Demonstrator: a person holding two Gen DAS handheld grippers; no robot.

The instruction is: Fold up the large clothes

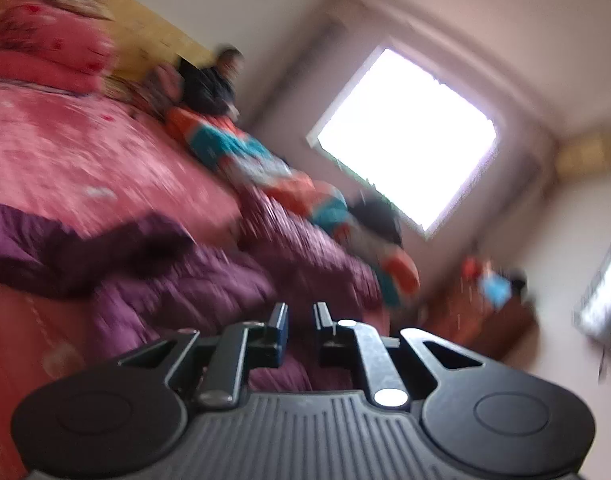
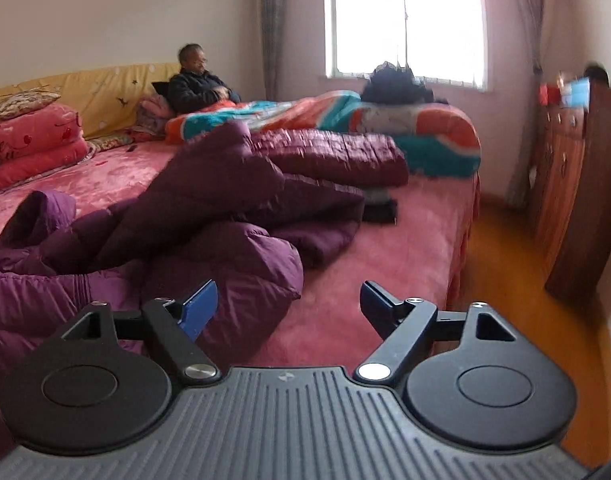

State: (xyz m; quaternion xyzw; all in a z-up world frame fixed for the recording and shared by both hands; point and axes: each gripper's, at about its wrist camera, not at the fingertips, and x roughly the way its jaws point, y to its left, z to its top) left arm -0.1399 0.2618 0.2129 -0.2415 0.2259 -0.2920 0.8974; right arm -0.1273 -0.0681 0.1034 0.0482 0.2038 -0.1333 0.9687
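- Right now we see the purple down coat lying crumpled on the pink bed, spread from the bed's left side toward its middle, one puffy fold bulging near the front edge.
- Our right gripper hangs above the bed's front edge with its jaws spread wide; nothing sits between them, and the coat's nearest fold lies just beside the blue-padded left finger.
- Our left gripper appears in a blurred, tilted view with its jaws drawn nearly together; purple fabric lies close behind the fingertips, but we cannot tell whether any of it is pinched.
- Beyond the coat lies a maroon quilted piece, and behind that an orange and teal blanket along the bed's far right side.
- A person sits at the far edge against the yellow headboard, near a bright window.
- Pink folded bedding is stacked at the far left corner.
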